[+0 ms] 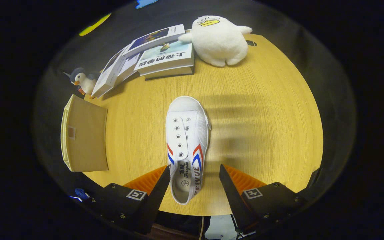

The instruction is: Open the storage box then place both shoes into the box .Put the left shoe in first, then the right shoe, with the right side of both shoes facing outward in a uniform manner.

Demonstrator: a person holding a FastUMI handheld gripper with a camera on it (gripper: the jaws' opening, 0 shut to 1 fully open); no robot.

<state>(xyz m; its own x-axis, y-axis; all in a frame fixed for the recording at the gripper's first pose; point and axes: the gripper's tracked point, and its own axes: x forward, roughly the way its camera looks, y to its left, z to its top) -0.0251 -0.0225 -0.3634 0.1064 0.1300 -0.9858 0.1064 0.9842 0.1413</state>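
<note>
Gripper (194, 173) spread wide, holding nothing; white sneaker (187, 146) lies with heel between the fingers, toe pointing away. Storage box (84, 135) sits left. Best to close squarely on the heel collar.

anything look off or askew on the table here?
Nothing spilled or damaged. The stack of books is fanned unevenly. One white canvas shoe lies between the open gripper fingers, nearer one finger. The beige storage box overhangs the table edge.

Gripper (194, 173) fingers spread wide apart, level
</note>
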